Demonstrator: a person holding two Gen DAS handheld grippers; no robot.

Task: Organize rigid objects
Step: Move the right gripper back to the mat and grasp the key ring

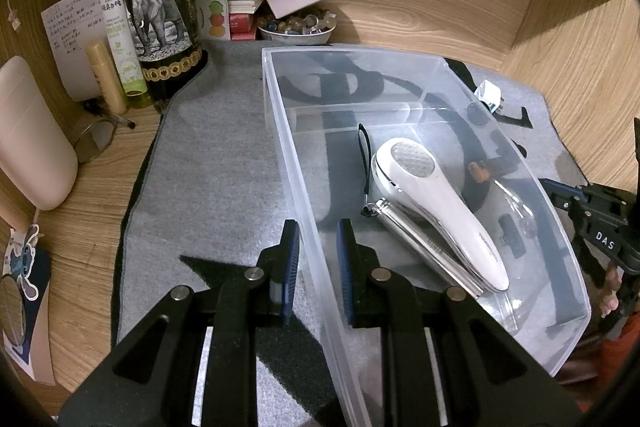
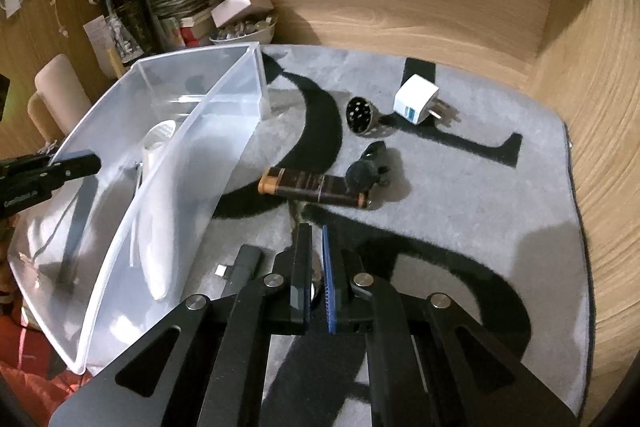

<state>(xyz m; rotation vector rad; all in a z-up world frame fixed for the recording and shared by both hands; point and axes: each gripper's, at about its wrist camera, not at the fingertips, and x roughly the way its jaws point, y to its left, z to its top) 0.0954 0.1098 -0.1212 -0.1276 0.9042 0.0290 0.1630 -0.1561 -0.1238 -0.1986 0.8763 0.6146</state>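
A clear plastic bin (image 1: 400, 79) (image 2: 132, 219) stands on a grey mat. In it lie a white handheld device (image 1: 436, 203) and a silver tool (image 1: 424, 247). My left gripper (image 1: 318, 235) straddles the bin's left wall, fingers a little apart, not pressed on it. My right gripper (image 2: 316, 231) is nearly shut on a small clear object that is mostly hidden between the pads. On the mat ahead lie a brown-black stick (image 2: 316, 189), a small black figure (image 2: 366, 171), a round black disc (image 2: 362, 115), a white plug adapter (image 2: 418, 99) and a small black USB adapter (image 2: 240, 265).
A dark wine bottle (image 1: 160, 3), spray bottles, papers and a bowl of marbles (image 1: 296, 27) crowd the back left. A white rounded container (image 1: 28, 135) stands at left. Wooden walls enclose the desk at back and right.
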